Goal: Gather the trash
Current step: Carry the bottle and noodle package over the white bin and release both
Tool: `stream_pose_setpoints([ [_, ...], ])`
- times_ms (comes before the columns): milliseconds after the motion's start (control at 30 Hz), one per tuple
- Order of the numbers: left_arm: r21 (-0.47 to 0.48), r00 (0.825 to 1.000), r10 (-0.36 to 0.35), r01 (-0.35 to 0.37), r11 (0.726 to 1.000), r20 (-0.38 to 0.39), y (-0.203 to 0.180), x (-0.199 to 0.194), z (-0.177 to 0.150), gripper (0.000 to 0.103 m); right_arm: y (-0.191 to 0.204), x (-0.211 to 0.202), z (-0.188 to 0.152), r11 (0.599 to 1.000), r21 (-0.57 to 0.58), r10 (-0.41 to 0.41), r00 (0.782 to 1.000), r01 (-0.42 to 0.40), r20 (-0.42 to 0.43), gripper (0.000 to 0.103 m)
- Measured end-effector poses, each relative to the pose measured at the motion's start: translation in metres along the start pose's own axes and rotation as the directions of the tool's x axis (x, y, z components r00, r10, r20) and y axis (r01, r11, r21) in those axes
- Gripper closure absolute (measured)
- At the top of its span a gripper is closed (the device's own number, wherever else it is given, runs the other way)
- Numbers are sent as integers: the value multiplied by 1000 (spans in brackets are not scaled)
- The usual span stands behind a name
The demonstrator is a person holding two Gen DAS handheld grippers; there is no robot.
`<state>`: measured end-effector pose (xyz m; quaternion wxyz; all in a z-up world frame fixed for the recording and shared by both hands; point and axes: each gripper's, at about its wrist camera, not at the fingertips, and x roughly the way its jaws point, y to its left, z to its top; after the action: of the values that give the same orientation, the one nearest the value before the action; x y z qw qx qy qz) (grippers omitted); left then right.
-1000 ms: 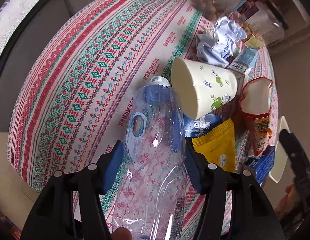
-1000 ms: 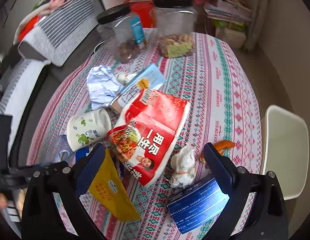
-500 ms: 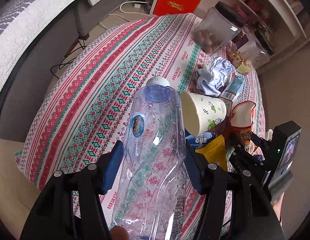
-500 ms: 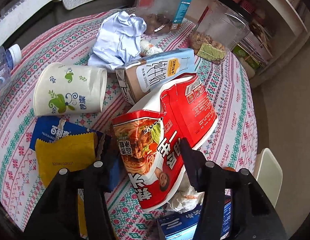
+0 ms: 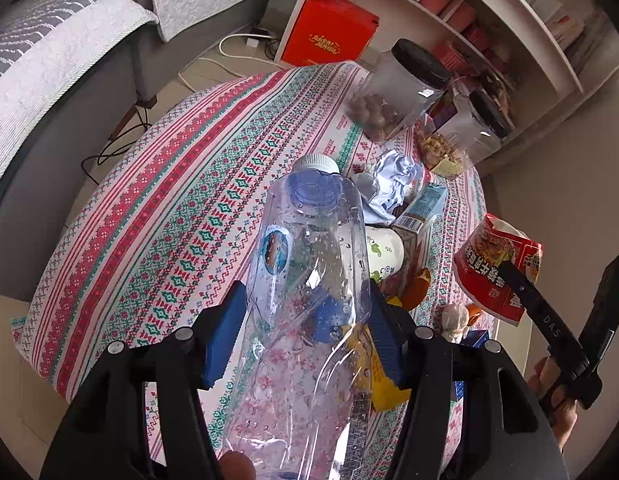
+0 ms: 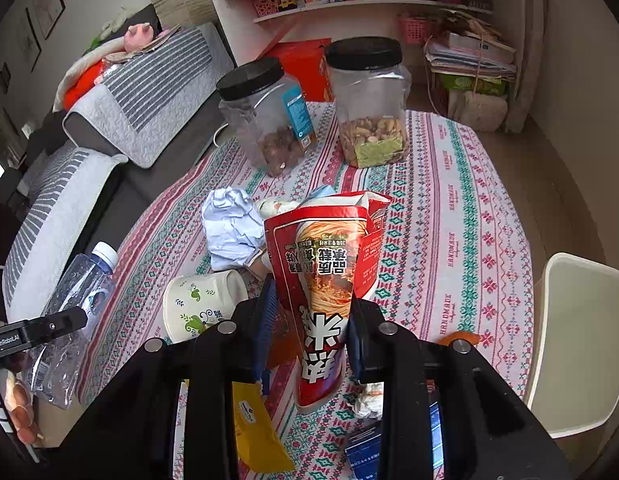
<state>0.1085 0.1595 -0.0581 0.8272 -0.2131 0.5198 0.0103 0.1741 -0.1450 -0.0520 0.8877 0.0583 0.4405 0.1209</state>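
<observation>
My left gripper [image 5: 305, 332] clamps the clear bottle [image 5: 309, 264]; my right gripper's [image 6: 311, 328] jaws are closing on the red noodle packet [image 6: 325, 280], seemingly clear of the table [image 6: 461, 216].

We see a clear, glossy plastic bottle [image 5: 309, 280], wet with droplets inside, white plastic cap. Left tongs [image 5: 305, 334]: matt black plastic, ribbed blue pads. Red noodle bag [image 6: 325, 280] in the right tongs [image 6: 309, 332] is glossy printed film, creased. Worktop [image 5: 169, 216] is covered in patterned woven-look cloth, matt. Paper cup [image 6: 201, 306]: matt, printed. Crumpled paper [image 6: 231, 230]: white, rough folds. Jars [image 6: 369, 104]: clear plastic, black lids.
</observation>
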Motion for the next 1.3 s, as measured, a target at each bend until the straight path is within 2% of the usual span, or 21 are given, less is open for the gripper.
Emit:
stream_pose_setpoints([
  [267, 16, 1000, -8, 8, 1000, 9, -22, 12, -1, 45, -35, -33, 0, 997, 36, -68, 994, 65, 80, 74],
  [500, 69, 1000, -25, 25, 997, -5, -53, 26, -10, 45, -97, -57, -3, 968, 186, -185, 979, 167, 84, 73],
  [600, 93, 999, -34, 34, 995, -2, -68, 30, -14, 45, -132, -65, -10, 931, 279, -258, 965, 233, 54, 73],
  [700, 103, 998, -59, 59, 993, 4, -82, 32, -17, 45, -162, -68, -17, 891, 359, -297, 955, 277, -1, 72],
  [800, 134, 995, -98, 96, 986, 7, -103, 33, -23, 45, -193, -73, -26, 832, 439, -349, 935, 340, -63, 68],
  [867, 171, 991, -134, 131, 977, 7, -122, 32, -30, 45, -207, -84, -30, 802, 476, -380, 923, 359, -56, 55],
  [933, 212, 986, -169, 163, 964, 8, -144, 31, -36, 45, -218, -99, -33, 776, 522, -397, 917, 353, -28, 34],
  [1033, 270, 979, -206, 196, 943, 10, -183, 32, -46, 45, -233, -126, -37, 739, 606, -396, 917, 294, 38, 20],
  [1133, 318, 974, -228, 222, 922, -19, -227, 39, -53, 45, -245, -149, -39, 699, 670, -421, 901, 250, 103, 16],
  [1300, 380, 959, -270, 282, 881, -86, -306, 58, -69, 44, -267, -179, -45, 640, 753, -430, 884, 152, 186, 14],
])
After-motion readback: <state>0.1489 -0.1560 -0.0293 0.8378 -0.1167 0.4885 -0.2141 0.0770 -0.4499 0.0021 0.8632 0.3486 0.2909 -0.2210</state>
